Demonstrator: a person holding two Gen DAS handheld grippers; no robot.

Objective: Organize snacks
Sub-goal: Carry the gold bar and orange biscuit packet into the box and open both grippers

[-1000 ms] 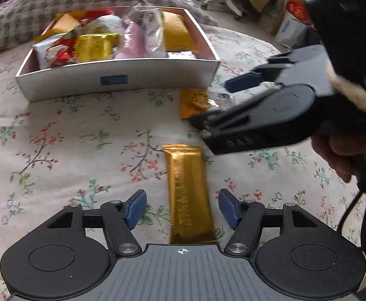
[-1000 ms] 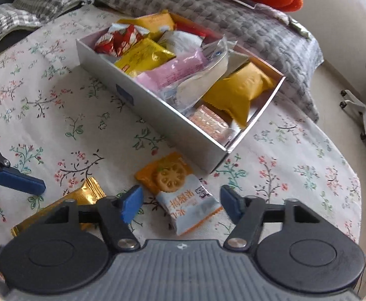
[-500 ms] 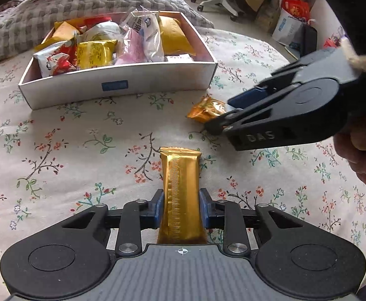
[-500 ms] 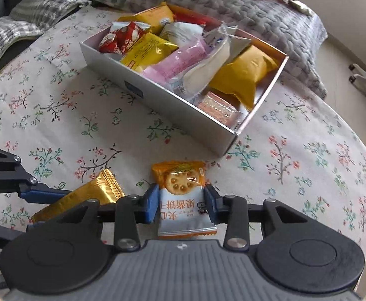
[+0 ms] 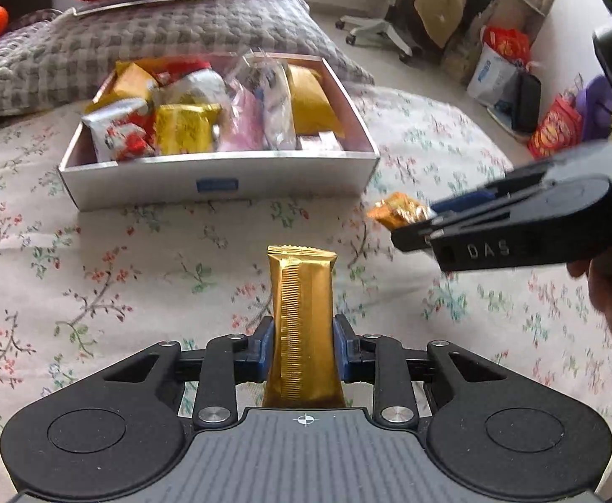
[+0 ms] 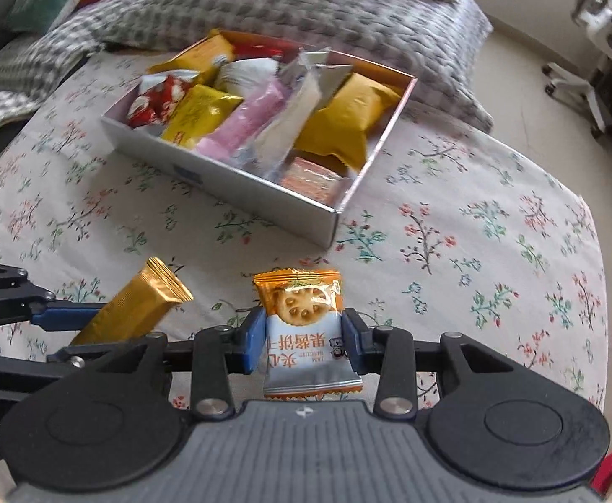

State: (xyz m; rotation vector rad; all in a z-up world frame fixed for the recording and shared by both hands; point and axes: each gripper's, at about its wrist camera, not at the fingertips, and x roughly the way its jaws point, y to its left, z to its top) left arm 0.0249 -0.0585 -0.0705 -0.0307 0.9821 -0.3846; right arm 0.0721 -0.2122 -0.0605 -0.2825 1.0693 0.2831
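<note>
The left gripper [image 5: 302,346] clamps a long gold foil snack bar [image 5: 302,314]. The right gripper [image 6: 304,346] grips an orange-and-white biscuit packet [image 6: 302,327], both apparently lifted off the floral bedsheet [image 6: 473,251] near the open white cardboard box of wrapped snacks [image 6: 222,176].

Gold bar [image 5: 300,318] and orange-and-white biscuit packet [image 6: 303,327], each clamped lengthwise off floral cloth; white box [image 5: 222,182] beyond, crammed with snacks.

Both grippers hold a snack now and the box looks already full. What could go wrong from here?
The white box is crowded, so the gold bar in the left gripper may land on other packets and slide out. The biscuit packet in the right gripper is pinched only at its sides, so it might slip. The grippers are close together and could collide.
</note>
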